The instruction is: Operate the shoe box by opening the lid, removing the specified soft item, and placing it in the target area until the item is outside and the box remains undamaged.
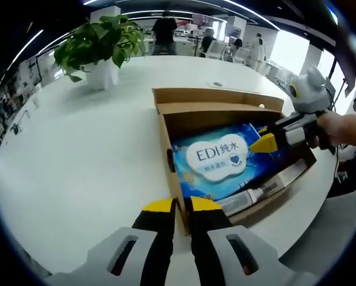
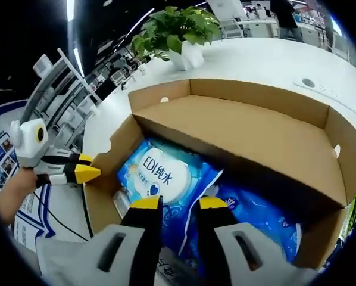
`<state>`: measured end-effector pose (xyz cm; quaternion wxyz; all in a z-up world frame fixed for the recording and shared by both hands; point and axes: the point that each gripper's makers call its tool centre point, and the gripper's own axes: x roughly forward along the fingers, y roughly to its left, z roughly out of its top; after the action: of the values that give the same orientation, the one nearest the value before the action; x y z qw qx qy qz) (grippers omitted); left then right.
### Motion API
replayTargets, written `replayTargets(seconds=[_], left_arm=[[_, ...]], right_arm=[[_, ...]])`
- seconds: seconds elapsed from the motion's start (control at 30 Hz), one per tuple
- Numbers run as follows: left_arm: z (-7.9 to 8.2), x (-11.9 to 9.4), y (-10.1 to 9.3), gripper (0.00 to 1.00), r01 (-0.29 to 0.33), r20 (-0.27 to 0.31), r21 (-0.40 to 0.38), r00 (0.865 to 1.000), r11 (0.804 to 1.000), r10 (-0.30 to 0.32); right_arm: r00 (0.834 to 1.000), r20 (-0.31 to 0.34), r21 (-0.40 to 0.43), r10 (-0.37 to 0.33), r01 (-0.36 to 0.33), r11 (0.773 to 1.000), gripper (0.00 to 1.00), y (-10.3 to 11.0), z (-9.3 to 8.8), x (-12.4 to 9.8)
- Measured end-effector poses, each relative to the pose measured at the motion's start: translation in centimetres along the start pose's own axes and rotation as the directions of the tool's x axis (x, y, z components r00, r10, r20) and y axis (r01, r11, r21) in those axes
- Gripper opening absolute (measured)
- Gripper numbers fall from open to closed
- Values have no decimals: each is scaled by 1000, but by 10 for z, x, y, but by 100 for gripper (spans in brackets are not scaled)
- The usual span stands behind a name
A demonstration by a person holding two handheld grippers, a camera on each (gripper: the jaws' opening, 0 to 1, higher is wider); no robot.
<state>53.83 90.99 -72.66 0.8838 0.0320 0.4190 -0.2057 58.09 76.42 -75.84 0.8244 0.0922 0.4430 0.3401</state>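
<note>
Both views face open shoe box (image 1: 225, 113) (opposite sides), right nearer.

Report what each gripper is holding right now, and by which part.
Left gripper clamps the box by its near wall. Right gripper reaches over the blue wipes pack; whether its jaws pinch the wrapper cannot be told.

Open-plan office: long white round-edged desk (image 1: 77, 155), potted green leafy plant (image 1: 100, 42), distant chairs and workstations (image 1: 225, 47), ceiling strip lights (image 2: 71, 9).
</note>
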Motion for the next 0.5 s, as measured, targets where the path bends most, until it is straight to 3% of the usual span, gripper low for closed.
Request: replayTargets(seconds=[0.13,0.5], left_arm=[[0,0,0,6,0,-1,-4,1000,1000,0],[0,0,0,6,1,-2,-8,1000,1000,-1]], right_arm=[[1000,-10,9,-16,16,1000,3,-3,-3,-1],[999,31,29,-33,32,999,0,-6,3,-16]])
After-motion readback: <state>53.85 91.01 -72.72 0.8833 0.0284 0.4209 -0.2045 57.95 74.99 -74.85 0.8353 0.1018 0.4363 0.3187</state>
